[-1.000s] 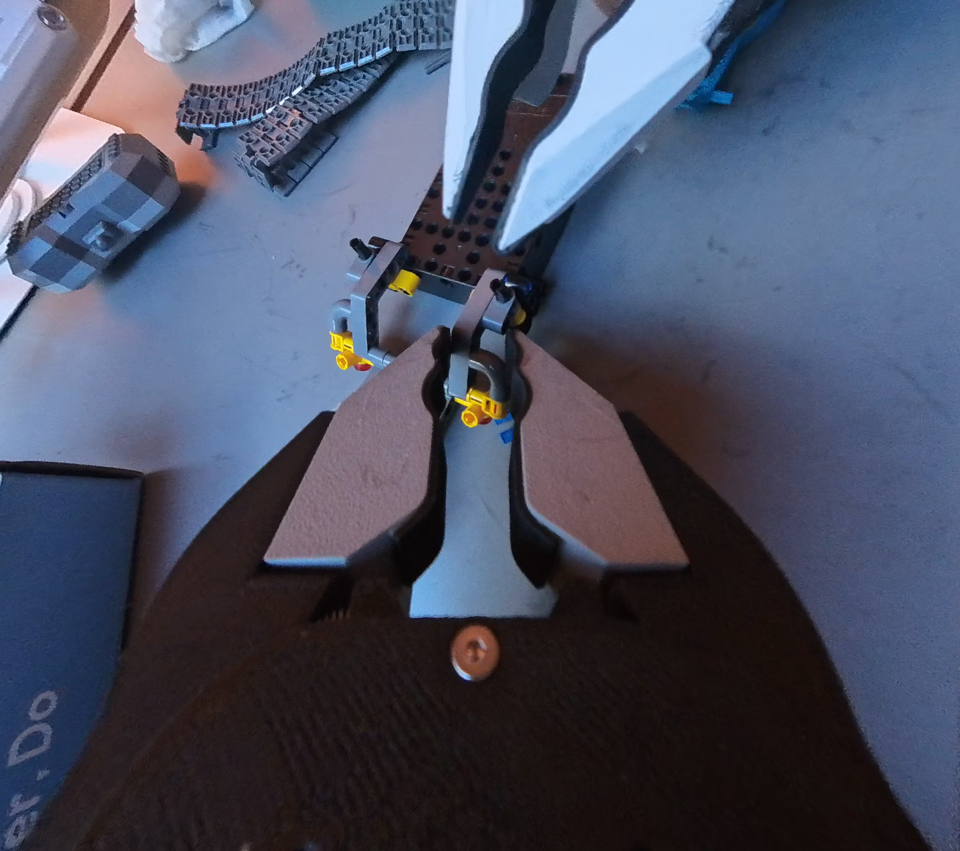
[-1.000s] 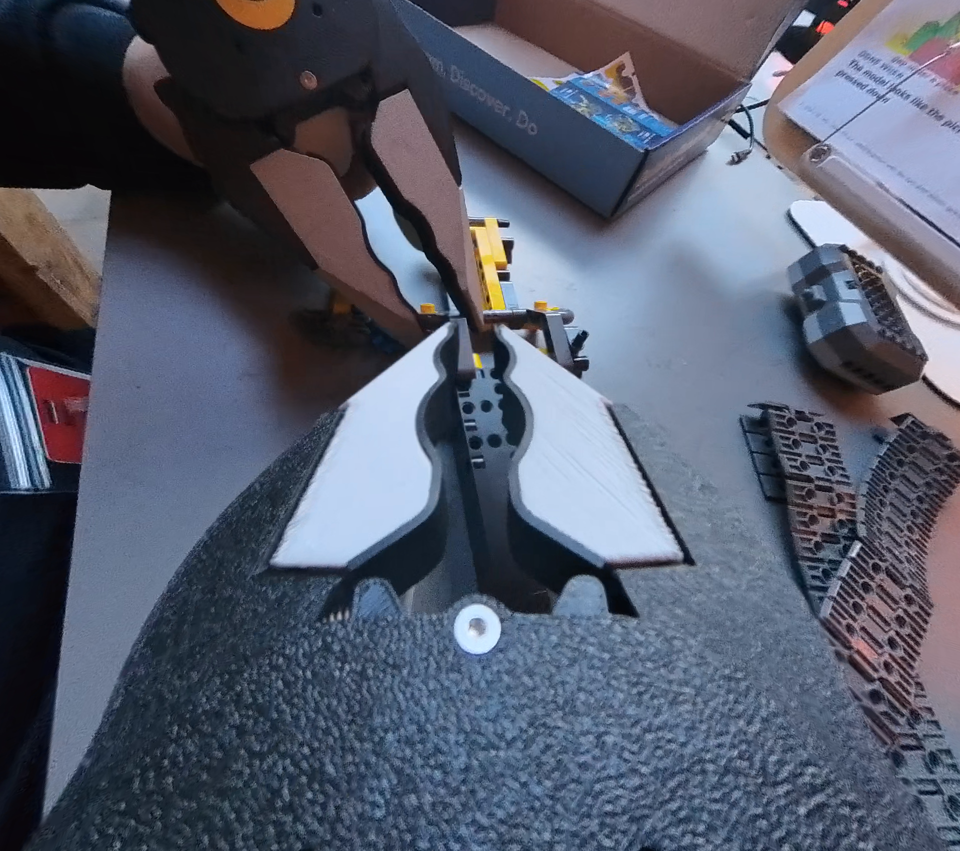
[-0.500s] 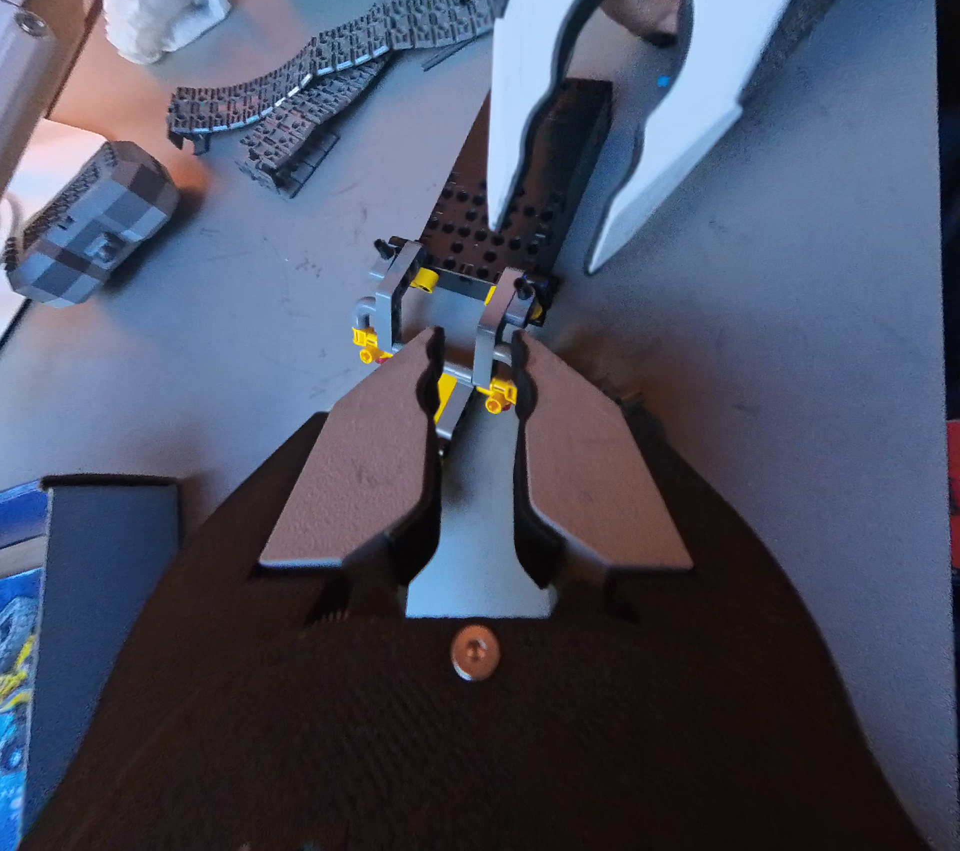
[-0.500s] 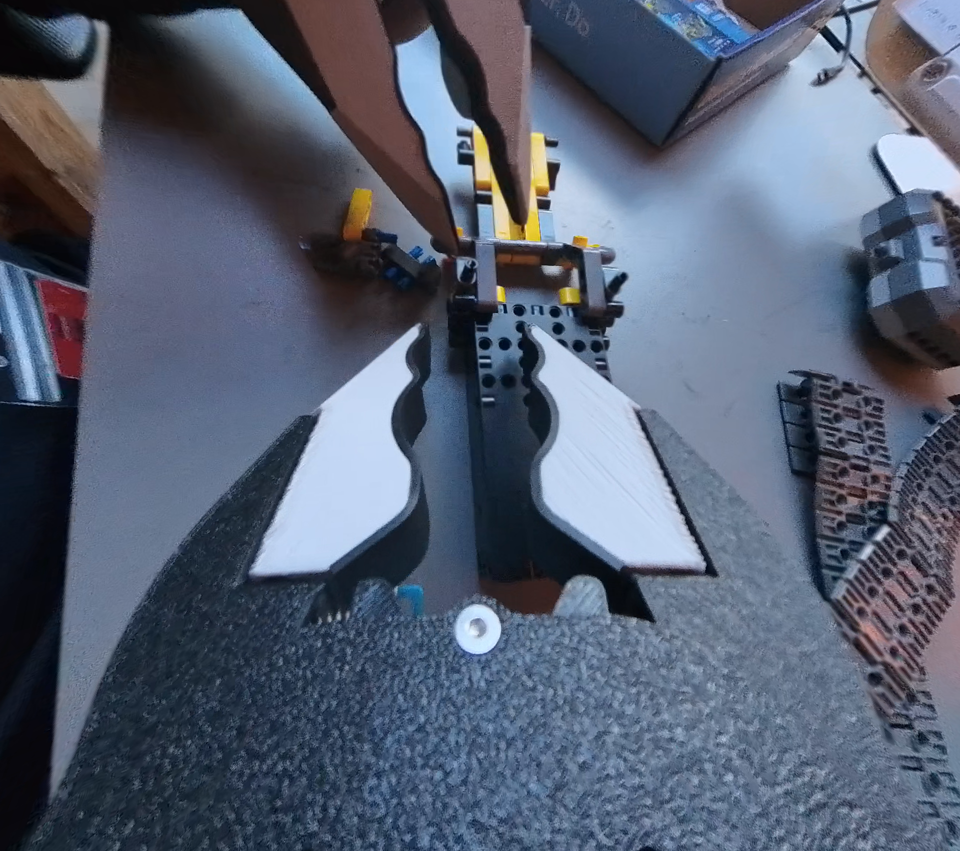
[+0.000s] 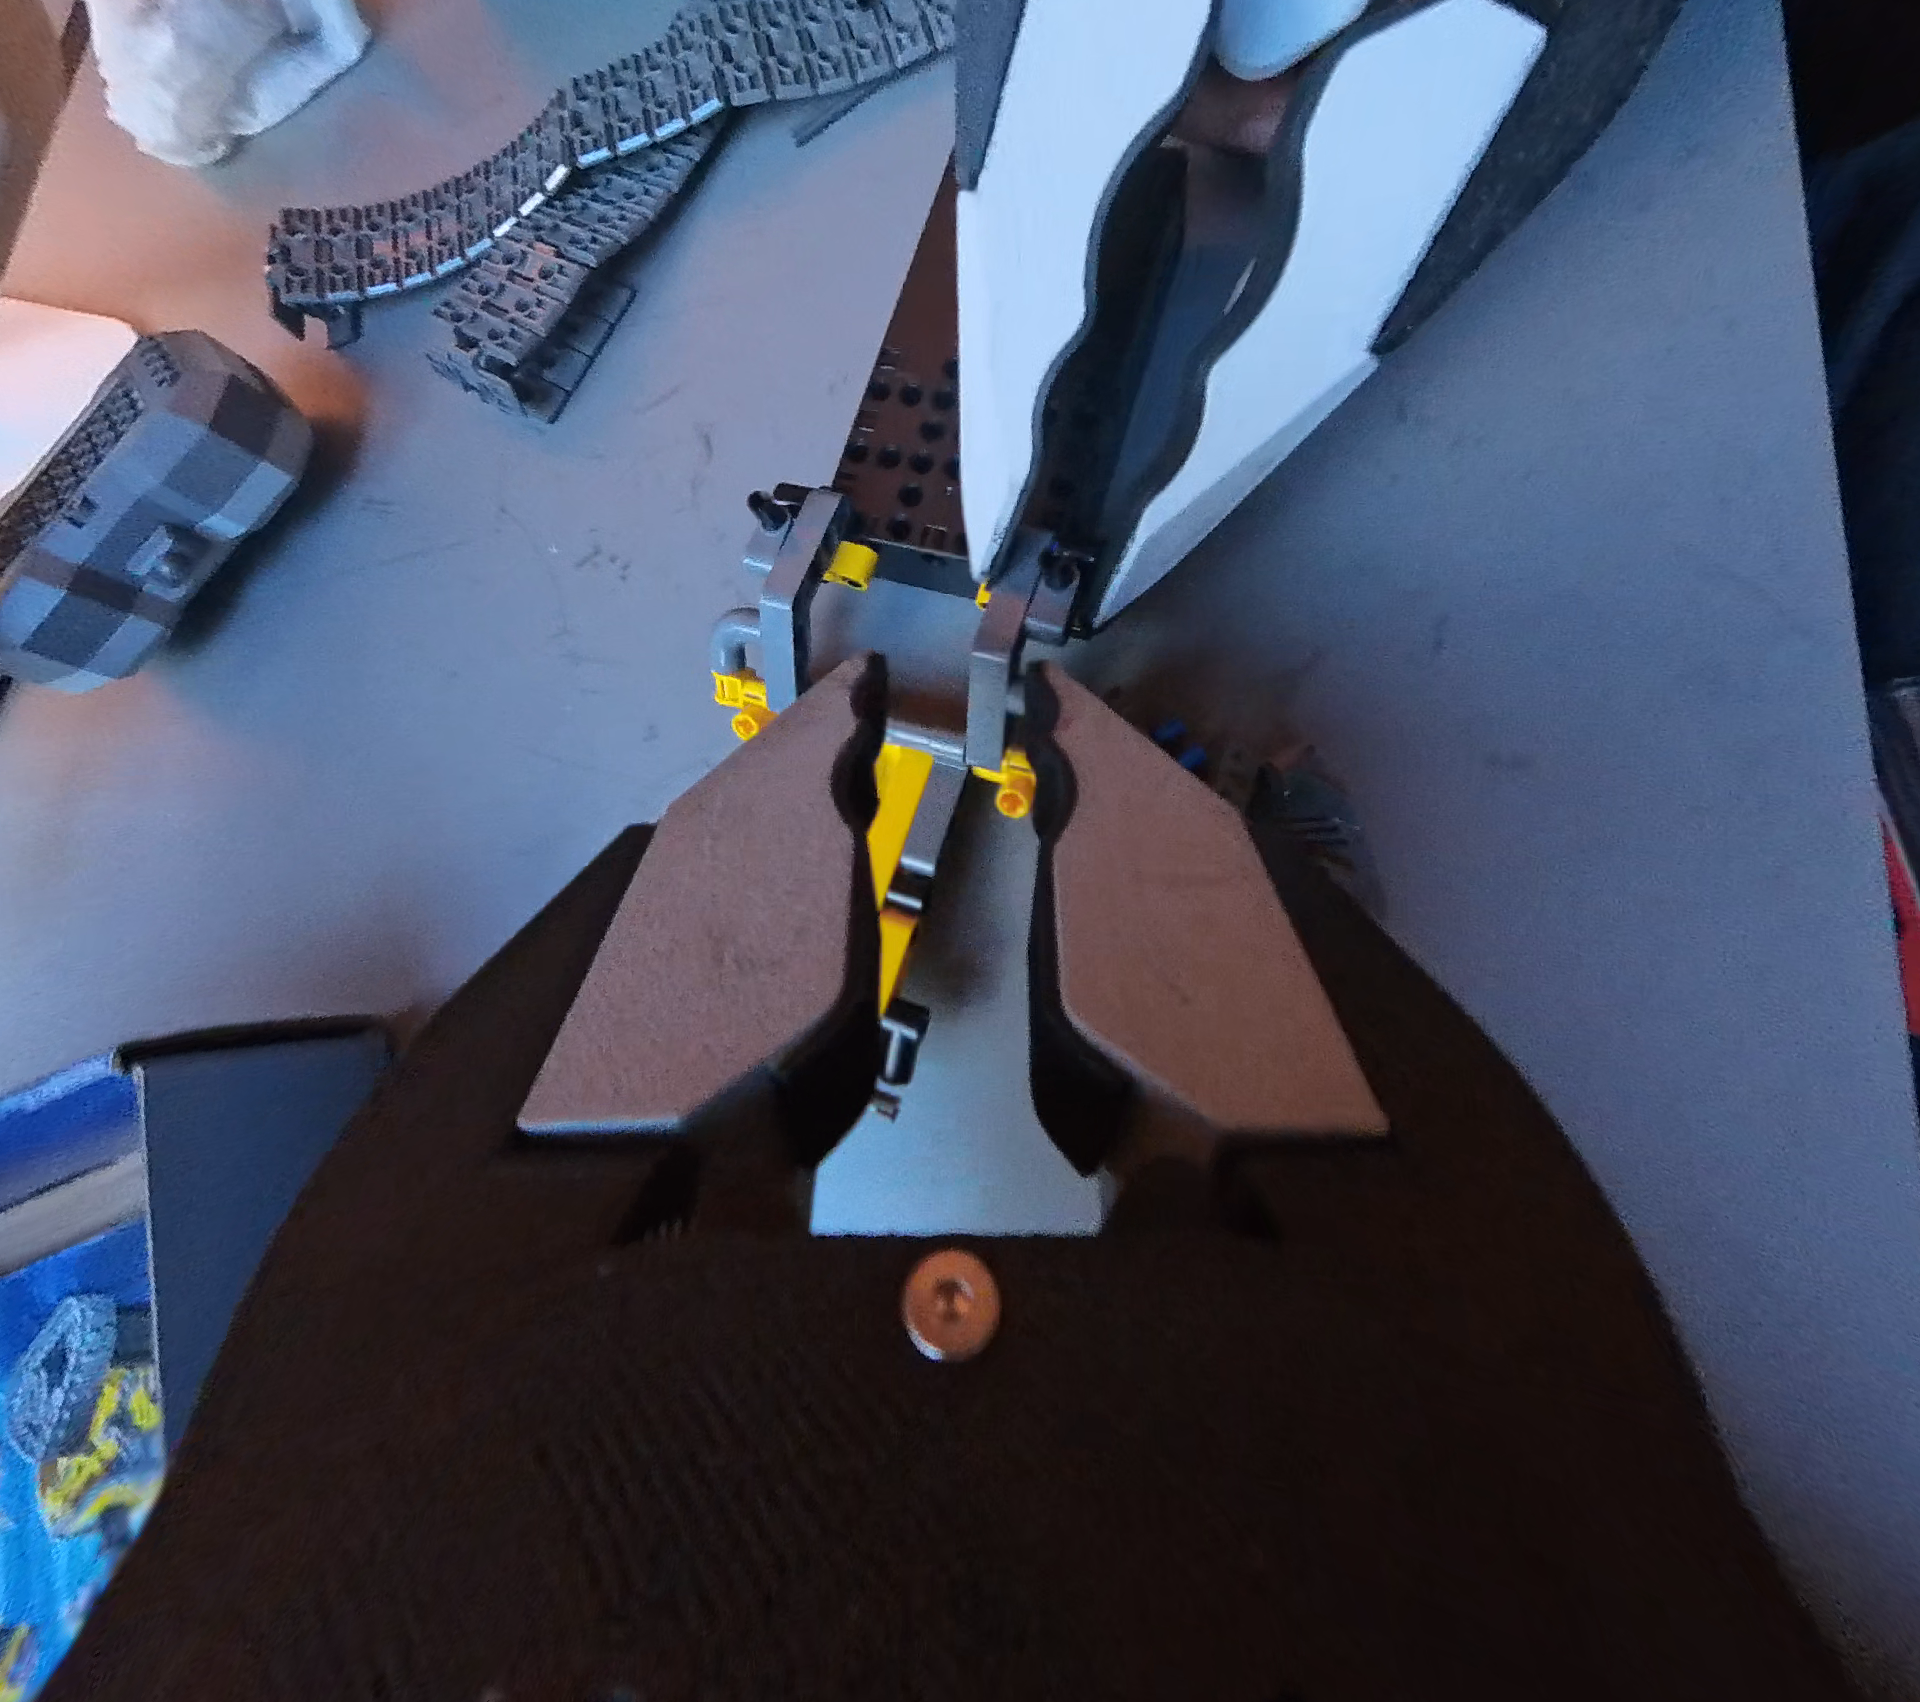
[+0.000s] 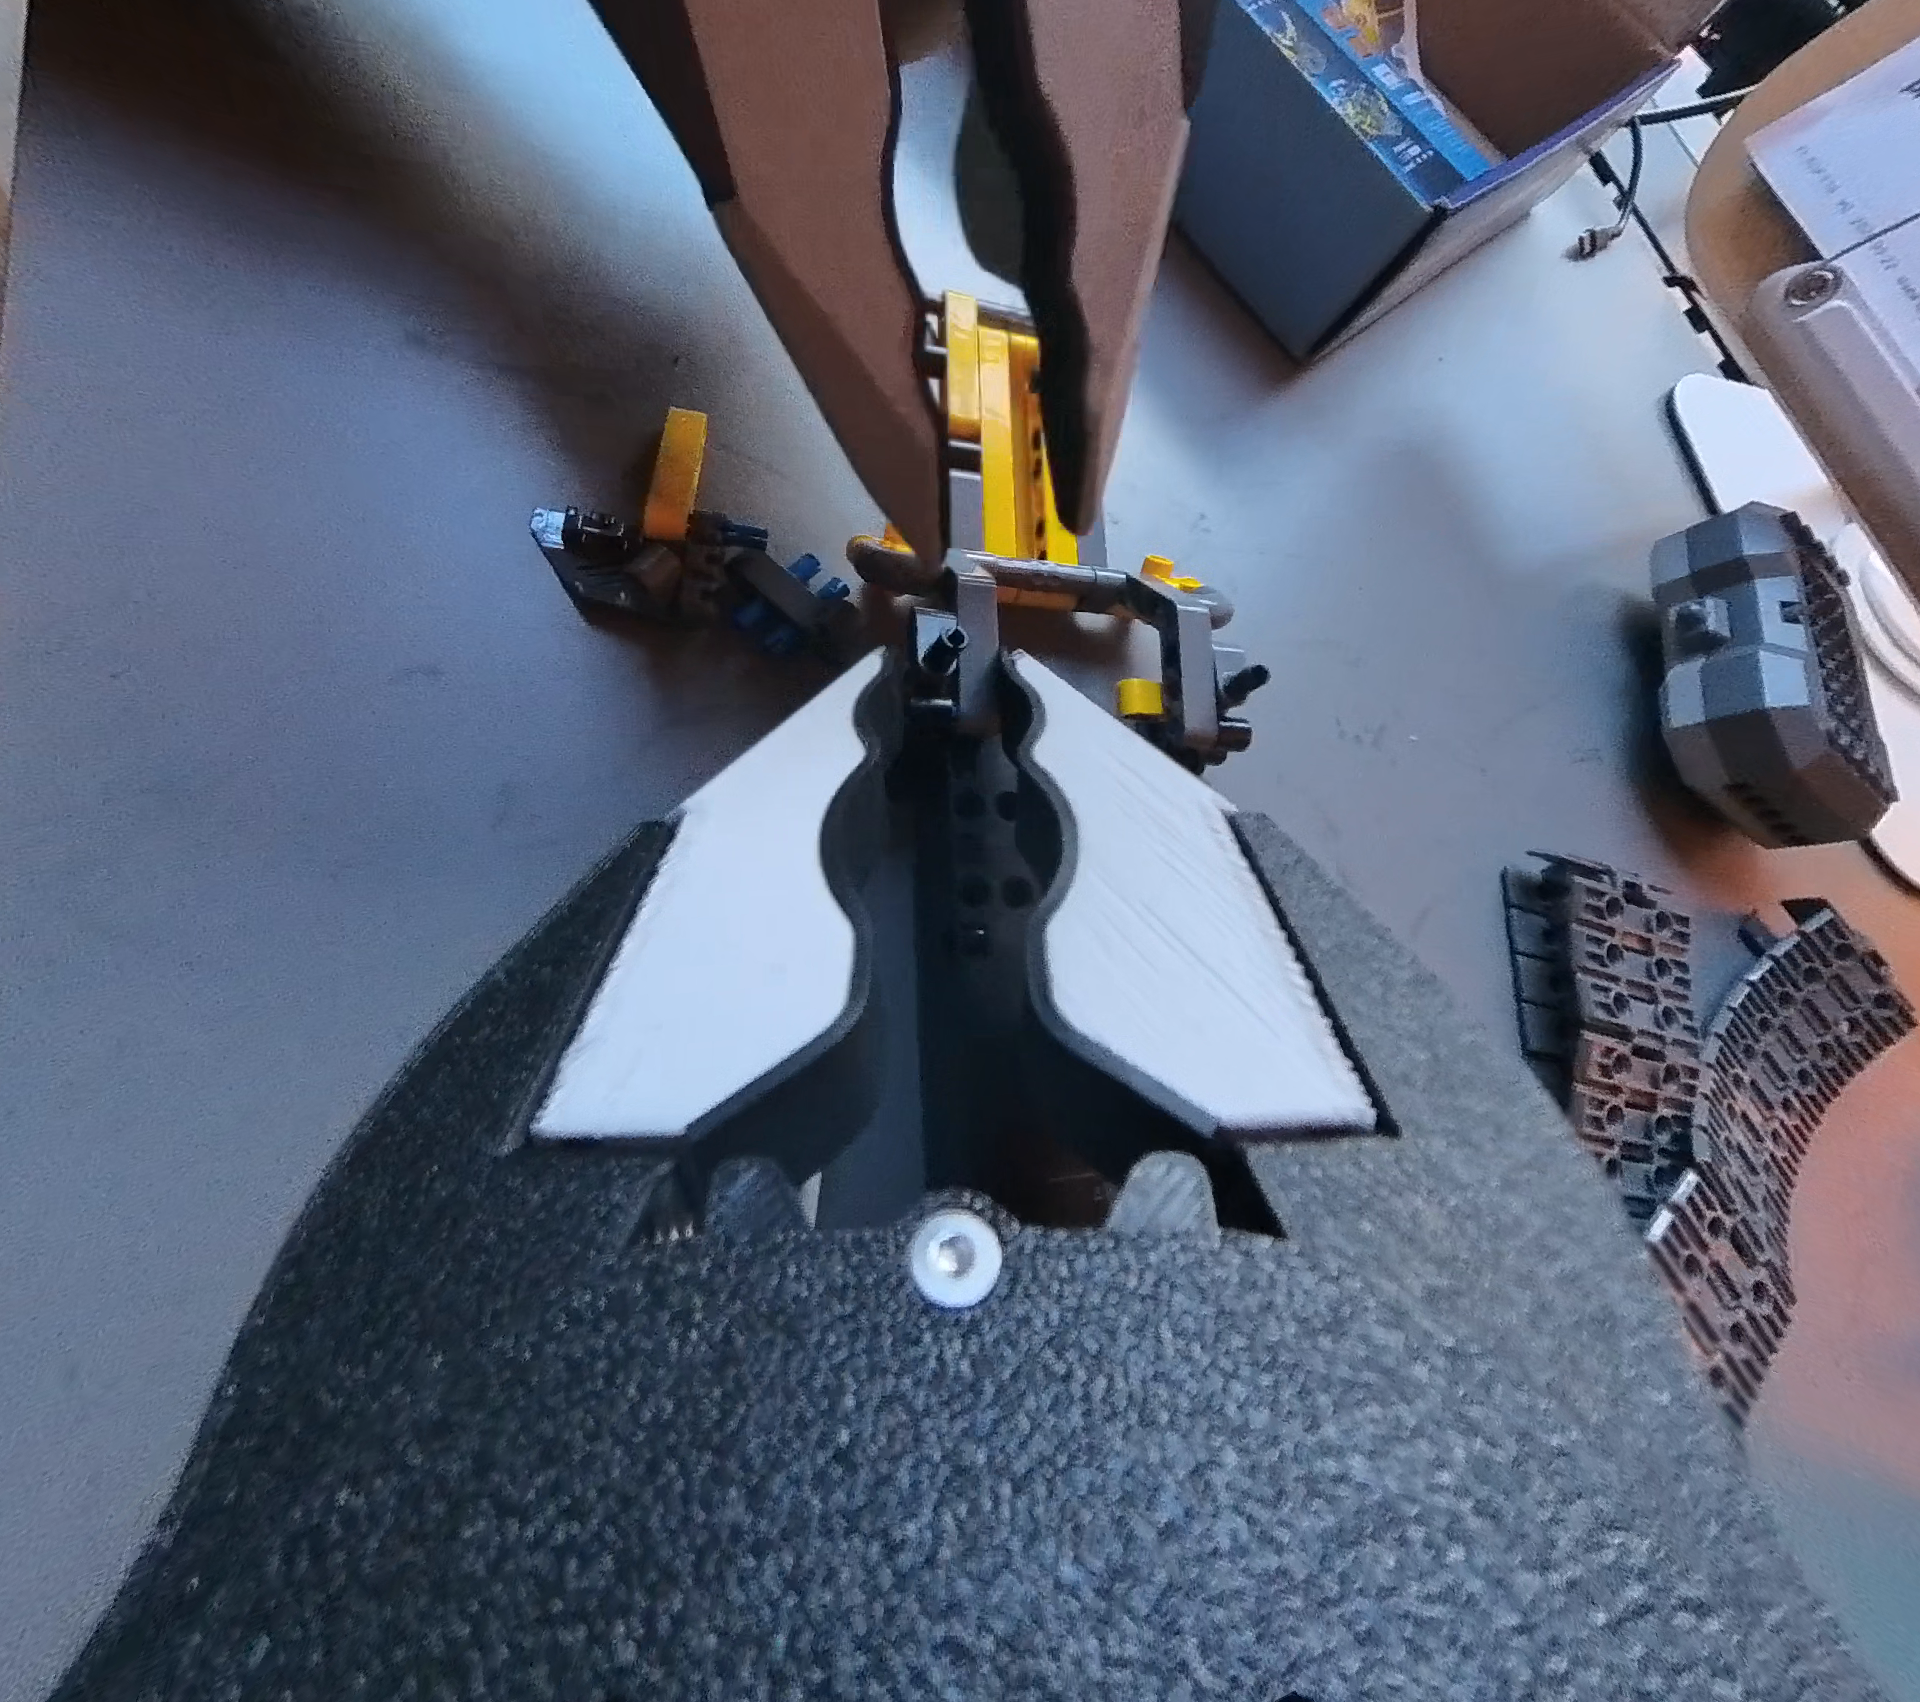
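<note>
Here two tongs, left tongs (image 5: 951, 696) and right tongs (image 6: 951, 676), clamp one brick model (image 6: 1049, 582) (two tracks (image 5: 582, 166) nearby).

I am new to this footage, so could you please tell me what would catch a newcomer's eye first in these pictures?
Two grippers meet nose to nose over a toy brick model in the middle of the grey table: the brown-fingered left gripper closes around its yellow and grey end, the white-fingered right gripper around its black perforated end. Dark track links curve beyond, beside a grey blocky unit.

Just a scuffed grey desk (image 5: 1507, 821) under cool light, with a warm orange glow hitting one edge.
</note>
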`<state>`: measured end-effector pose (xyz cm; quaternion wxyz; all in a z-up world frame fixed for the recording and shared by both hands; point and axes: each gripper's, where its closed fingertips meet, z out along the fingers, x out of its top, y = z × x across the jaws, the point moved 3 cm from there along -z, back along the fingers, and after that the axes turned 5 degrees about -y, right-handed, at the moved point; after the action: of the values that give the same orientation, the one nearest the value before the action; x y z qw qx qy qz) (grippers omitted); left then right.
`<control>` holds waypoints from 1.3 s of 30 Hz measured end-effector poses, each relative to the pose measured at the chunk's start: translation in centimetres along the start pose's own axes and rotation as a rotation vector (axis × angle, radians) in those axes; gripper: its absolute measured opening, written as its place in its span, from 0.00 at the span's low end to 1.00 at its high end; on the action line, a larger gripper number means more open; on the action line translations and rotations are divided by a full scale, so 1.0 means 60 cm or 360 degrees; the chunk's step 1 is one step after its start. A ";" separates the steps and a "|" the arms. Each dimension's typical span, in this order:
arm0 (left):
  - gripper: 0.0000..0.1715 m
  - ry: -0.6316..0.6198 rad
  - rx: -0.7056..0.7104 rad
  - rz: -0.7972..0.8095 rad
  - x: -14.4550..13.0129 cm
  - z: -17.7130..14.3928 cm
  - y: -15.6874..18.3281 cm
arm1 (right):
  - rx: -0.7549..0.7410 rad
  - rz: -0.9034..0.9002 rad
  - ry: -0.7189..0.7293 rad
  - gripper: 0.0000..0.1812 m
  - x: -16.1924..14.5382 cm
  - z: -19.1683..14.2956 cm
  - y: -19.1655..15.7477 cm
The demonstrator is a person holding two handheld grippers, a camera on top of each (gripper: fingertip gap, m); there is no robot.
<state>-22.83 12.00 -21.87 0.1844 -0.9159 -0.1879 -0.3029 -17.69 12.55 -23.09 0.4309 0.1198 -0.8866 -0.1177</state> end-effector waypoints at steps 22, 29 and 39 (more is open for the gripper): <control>0.08 -0.0070 -0.0322 -0.0003 0.002 0.021 0.015 | 0.0107 -0.0036 0.0094 0.03 0.005 -0.006 -0.004; 0.04 -0.0113 -0.0146 -0.0019 0.003 0.025 0.016 | 0.0118 -0.0184 0.0113 0.01 0.000 -0.010 -0.011; 0.04 -0.0164 0.0004 0.0092 0.011 0.029 0.017 | 0.0107 -0.0260 0.0105 0.02 -0.008 -0.012 -0.009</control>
<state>-21.01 12.04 -23.01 0.1844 -0.9351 -0.1711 -0.2496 -16.80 12.13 -23.16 0.4445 0.2099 -0.8627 -0.1185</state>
